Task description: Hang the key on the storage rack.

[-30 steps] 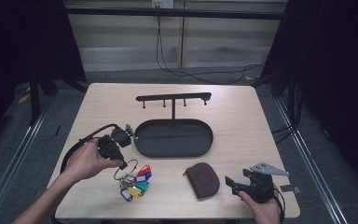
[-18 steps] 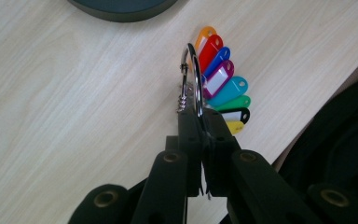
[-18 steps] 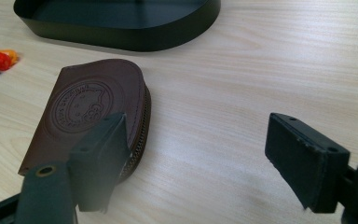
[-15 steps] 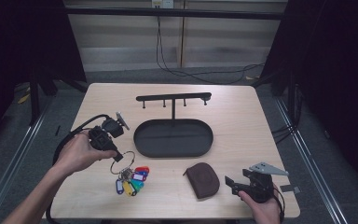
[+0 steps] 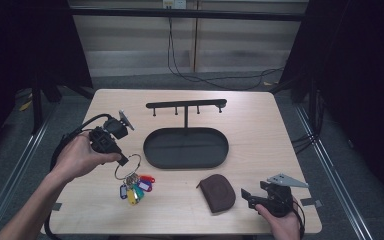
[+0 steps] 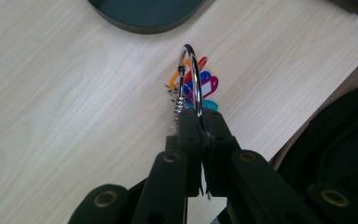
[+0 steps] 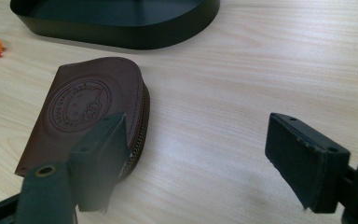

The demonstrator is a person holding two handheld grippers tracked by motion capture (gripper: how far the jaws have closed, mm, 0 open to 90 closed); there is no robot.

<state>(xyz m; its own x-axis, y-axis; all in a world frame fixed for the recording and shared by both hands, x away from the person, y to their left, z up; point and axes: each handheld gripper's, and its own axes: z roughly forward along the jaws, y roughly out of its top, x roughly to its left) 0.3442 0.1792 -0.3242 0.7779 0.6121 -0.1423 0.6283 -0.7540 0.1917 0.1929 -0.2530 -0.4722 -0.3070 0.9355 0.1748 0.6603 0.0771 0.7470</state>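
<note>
The left gripper (image 5: 122, 161) pinches the large silver metal key ring (image 6: 192, 77), its jaws clenched on the wire; the bunch of coloured plastic key tags (image 5: 134, 186) dangles from it over the pale wooden table (image 5: 260, 130), toward the front-left corner. The right gripper (image 7: 196, 158) rests near the front-right corner, jaws spread and empty, beside the brown leather zip pouch (image 7: 86, 109). The thin ring could twist or slip between the pads, dropping the bunch, and swinging tags may snag the rim of the black oval metal tray (image 5: 186, 148) or its hook rail (image 5: 186, 104).
</note>
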